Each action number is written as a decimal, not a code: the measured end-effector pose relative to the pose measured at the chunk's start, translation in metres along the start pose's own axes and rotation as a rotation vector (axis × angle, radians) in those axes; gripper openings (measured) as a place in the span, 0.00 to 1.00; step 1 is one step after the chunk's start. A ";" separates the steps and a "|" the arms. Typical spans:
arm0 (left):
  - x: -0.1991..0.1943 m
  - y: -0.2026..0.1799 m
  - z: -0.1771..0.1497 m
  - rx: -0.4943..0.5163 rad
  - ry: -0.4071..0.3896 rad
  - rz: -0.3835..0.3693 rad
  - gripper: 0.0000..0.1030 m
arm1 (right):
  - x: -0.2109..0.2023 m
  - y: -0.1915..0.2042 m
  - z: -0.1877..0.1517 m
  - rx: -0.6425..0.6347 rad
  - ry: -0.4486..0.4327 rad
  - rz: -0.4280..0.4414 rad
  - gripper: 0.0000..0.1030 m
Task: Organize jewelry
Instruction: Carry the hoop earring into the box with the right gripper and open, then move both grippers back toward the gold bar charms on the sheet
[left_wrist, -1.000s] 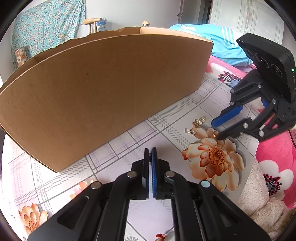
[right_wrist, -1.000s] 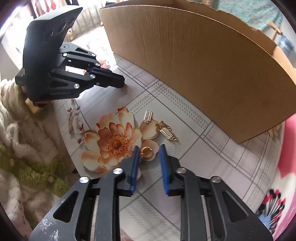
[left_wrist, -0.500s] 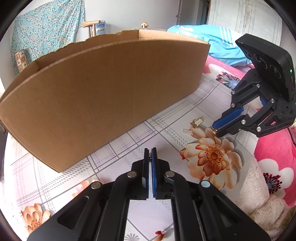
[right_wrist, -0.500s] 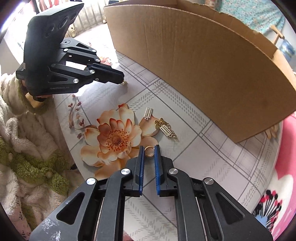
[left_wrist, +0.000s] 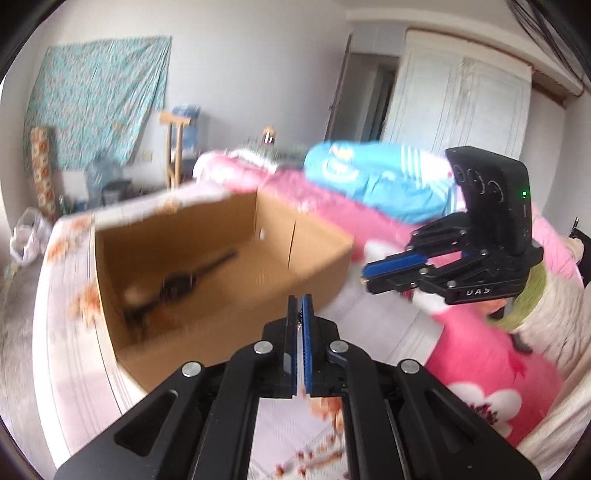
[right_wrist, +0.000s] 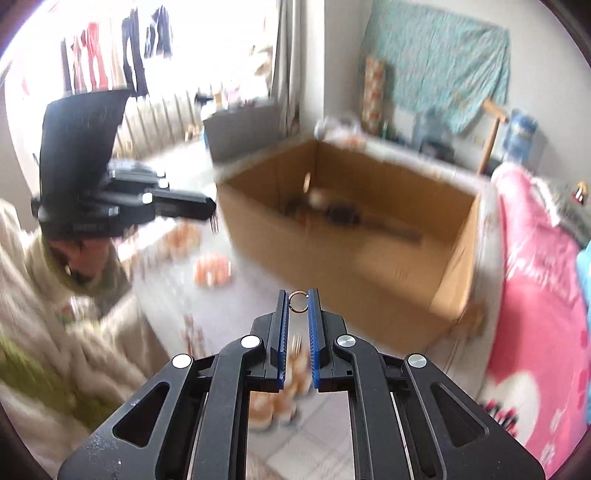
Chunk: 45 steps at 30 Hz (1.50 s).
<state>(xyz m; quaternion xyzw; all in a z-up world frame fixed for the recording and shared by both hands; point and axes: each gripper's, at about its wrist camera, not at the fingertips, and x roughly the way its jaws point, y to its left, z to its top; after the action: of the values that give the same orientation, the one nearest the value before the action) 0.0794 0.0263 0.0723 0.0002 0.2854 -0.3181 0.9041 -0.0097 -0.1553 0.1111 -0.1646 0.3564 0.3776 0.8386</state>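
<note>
- Holding a small gold ring (right_wrist: 298, 301) right at its tips, the right gripper (right_wrist: 298, 301) has its blue-padded jaws clamped on it; ring pokes past the pad ends, w/ only its sides gripped.
- Left gripper (left_wrist: 300, 299): blue-padded jaws together, nearly touching. Something tiny and thin seems to sit btwn the pads, but too small and blurred to tell what, or whether it's held.
- Open brown cardboard box (right_wrist: 454, 273) stands ahead of both grippers on the floral-print tablecloth (right_wrist: 236, 295), near its far edge; dark blurred items lie on the box floor, can't tell what they are.
- Both views are smeared, esp. the background.
- A person's cream knit sleeve (right_wrist: 44, 317) shows behind the left gripper (right_wrist: 212, 206) in the right view.
- Judgement: step looks like carrying the ring to the box for drop-off.
- Risks:
  - Ring is pinched at the very tips, so a jolt or twist could pop it out before it's over the box; it'd prob. bounce on the cloth or vanish into the pink flowered blanket (right_wrist: 535, 280) at the cloth's right edge.
  - Releasing short of the box's near wall drops it outside.
  - The two grippers are near each other; a clash could knock the ring loose.
</note>
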 end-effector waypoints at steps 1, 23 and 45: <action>0.004 0.002 0.010 0.002 0.000 0.007 0.02 | -0.004 -0.006 0.013 0.011 -0.030 -0.003 0.08; 0.160 0.103 0.071 -0.254 0.334 0.210 0.14 | 0.169 -0.115 0.053 0.421 0.299 -0.006 0.15; 0.012 0.044 0.039 -0.143 0.022 0.165 0.52 | 0.011 -0.051 0.018 0.419 -0.140 -0.200 0.38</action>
<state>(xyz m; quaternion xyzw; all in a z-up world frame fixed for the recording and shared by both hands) 0.1328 0.0472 0.0909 -0.0373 0.3160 -0.2216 0.9217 0.0426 -0.1737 0.1158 0.0049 0.3501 0.2212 0.9102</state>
